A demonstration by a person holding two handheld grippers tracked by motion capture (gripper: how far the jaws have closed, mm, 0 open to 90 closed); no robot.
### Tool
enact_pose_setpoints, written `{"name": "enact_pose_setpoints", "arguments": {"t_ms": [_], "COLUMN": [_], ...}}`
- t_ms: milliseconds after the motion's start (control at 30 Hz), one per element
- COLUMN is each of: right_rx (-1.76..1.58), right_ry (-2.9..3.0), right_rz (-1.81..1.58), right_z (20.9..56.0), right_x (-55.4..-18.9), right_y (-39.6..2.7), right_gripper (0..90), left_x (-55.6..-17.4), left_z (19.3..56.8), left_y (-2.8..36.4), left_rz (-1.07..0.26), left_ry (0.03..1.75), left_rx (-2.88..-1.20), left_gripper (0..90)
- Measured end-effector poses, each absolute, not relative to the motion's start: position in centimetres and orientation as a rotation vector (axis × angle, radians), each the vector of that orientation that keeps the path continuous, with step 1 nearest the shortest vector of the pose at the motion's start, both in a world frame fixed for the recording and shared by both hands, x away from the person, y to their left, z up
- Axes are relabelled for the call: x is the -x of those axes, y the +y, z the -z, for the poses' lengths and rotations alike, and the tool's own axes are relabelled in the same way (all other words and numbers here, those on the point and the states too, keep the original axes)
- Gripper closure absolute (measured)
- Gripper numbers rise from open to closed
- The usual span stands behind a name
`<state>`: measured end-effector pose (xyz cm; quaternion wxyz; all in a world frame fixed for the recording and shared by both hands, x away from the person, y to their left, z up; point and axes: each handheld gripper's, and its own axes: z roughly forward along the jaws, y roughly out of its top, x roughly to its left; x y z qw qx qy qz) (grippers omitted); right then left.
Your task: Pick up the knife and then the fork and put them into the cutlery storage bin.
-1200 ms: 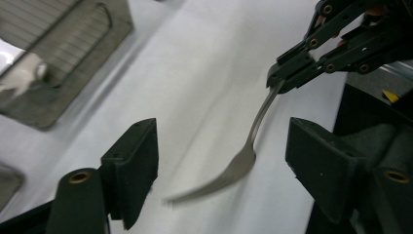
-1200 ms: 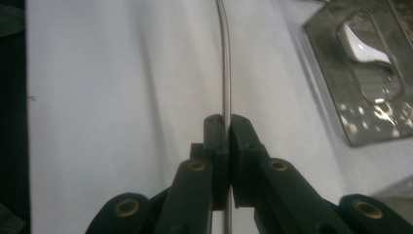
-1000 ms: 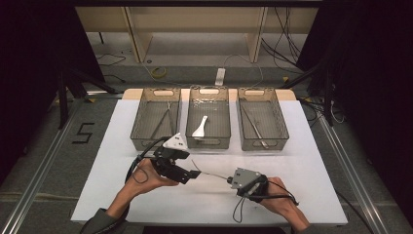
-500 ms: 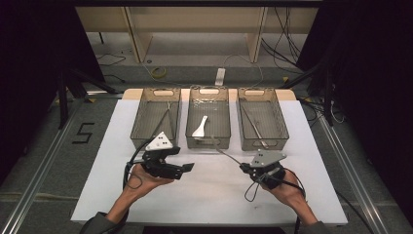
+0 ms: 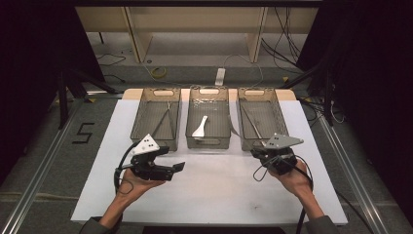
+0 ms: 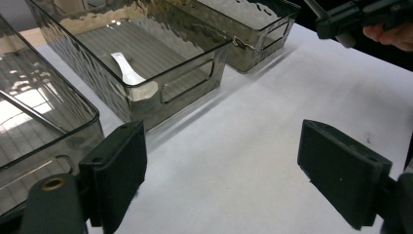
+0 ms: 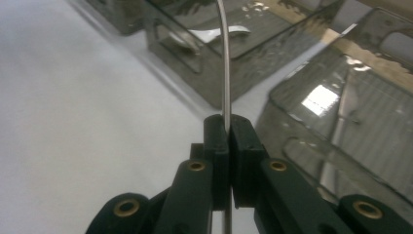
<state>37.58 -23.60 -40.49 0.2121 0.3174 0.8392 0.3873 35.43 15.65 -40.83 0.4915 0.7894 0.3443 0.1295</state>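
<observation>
White spoon (image 5: 200,127) in the middle bin (image 5: 208,141); floor cables (image 5: 156,72).

a thin silver metal utensil handle (image 7: 224,63) is sitting pinched between two closed black pads, its slim shaft rising straight and then curving slightly at the top. it is pointing toward the smoky clear bins, its far end running out of the right gripper view.

Spoon (image 5: 200,126) in middle bin (image 5: 208,142); three bins abreast.
</observation>
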Motion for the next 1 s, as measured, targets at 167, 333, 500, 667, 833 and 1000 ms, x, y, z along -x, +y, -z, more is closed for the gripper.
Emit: {"name": "enact_pose_setpoints", "arguments": {"t_ms": [167,333,500,667,833,1000], "right_rx": [-0.990,-1.098,-1.178,-1.267,-1.322,-1.359], "right_ry": [2.277,2.232,2.201,2.180,2.174,2.163], "right_rz": [-1.089,-1.108,-1.062,-1.006,-0.955,-0.923], "right_z": [39.9,38.9,38.4,38.6,39.0,39.5], "right_x": [-39.7,-42.0,-44.4,-46.5,-48.2,-49.2], "right_y": [-25.3,-26.5,-26.7,-26.8,-26.6,-26.3], "right_gripper": [87.8,87.8,87.8,87.7,87.7,87.7], "left_x": [-35.4,-35.1,-34.7,-34.5,-34.5,-34.4], "left_z": [41.0,41.0,41.1,41.0,41.1,41.0], "left_y": [16.3,17.0,17.2,17.3,17.2,17.3], "left_rz": [-0.311,-0.331,-0.325,-0.327,-0.339,-0.342], "left_ry": [0.856,0.870,0.872,0.870,0.866,0.856], "left_rx": [-1.904,-1.872,-1.878,-1.872,-1.881,-1.873], "left_gripper": [17.3,16.9,15.8,15.7,15.7,15.8]}}
